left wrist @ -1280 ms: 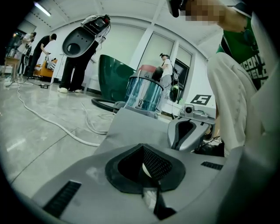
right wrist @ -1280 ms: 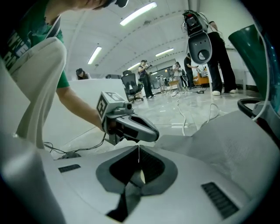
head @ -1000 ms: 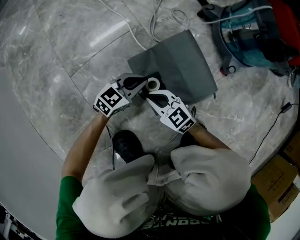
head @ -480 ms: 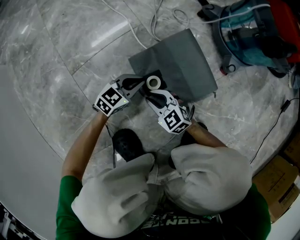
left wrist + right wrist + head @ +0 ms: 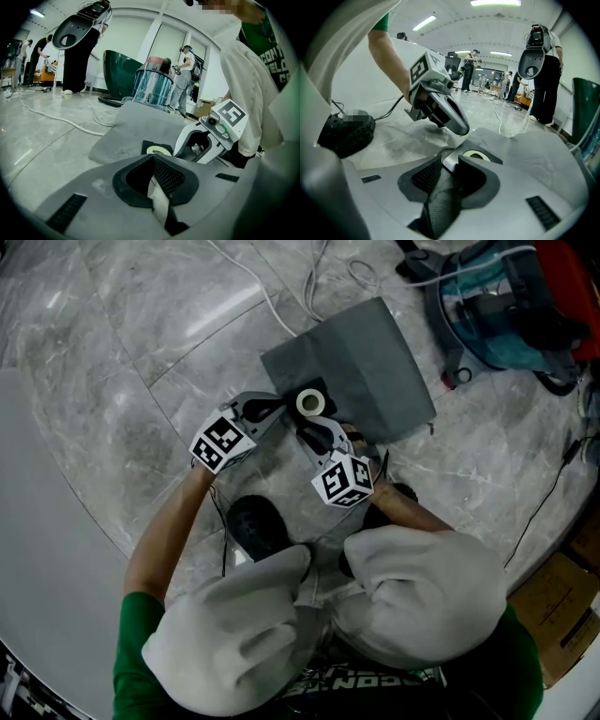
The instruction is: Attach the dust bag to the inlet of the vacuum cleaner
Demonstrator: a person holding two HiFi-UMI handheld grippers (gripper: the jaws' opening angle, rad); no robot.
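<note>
The vacuum cleaner (image 5: 506, 306) sits at two o'clock, well apart from the dust bag (image 5: 370, 362), which lies flat at twelve. The right gripper (image 5: 307, 432) has just been opening its jaws, and the corner of the collar (image 5: 310, 401) sits loose between them. The left gripper (image 5: 279, 410) is closed on nothing. A fresh grip on that thin card could slip.

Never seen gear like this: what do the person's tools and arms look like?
The left tongs and right tongs are grey plastic with black meshed pads; each carries a cube of black and white square markers. Sleeves: green, short.
</note>
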